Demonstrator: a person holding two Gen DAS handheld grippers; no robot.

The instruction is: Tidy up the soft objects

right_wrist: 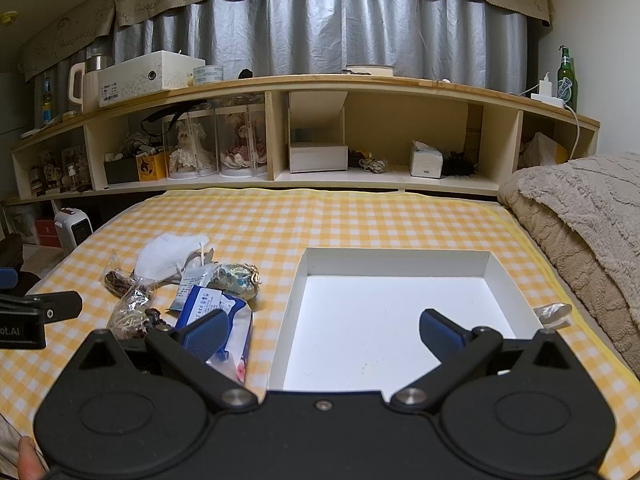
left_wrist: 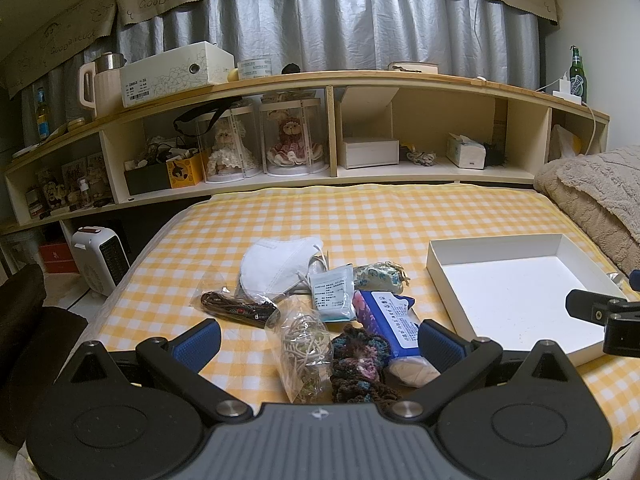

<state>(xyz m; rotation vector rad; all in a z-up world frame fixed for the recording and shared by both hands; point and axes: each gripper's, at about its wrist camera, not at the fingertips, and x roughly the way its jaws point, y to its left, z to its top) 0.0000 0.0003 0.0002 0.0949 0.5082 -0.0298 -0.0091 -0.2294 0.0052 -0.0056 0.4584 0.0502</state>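
Fingers first: on our left gripper point(left_wrist: 318, 338) they stood wide apart with nothing between them, poised over the near end of the pile; on our right gripper point(right_wrist: 322, 330) they were likewise spread and empty, hanging above the near edge of the white tray point(right_wrist: 508, 276).

Between the left fingers lay the crochet piece point(left_wrist: 356, 360), a bag of cord point(left_wrist: 304, 348) just beside it on the left, and the blue tissue pack point(left_wrist: 390, 320) touching it on the right. Farther out were a small sachet point(left_wrist: 332, 294), a patterned pouch point(left_wrist: 380, 276), a dark bagged item point(left_wrist: 236, 306) and the white mask point(left_wrist: 280, 266), all crowded together on the checked bed point(left_wrist: 360, 216). The tray lay to the right of the pile, with nothing in it.

We judged the main risk to be the crowding: closing on the crochet could catch the cord bag's loose plastic or the tissue pack's edge and drag a neighbour along. The slick bags might slip from the pads in transit. On the soft mattress, pressing down could tilt the tray or sink items away. Our two grippers sat near each other, so crossing toward the tray invited a bump.
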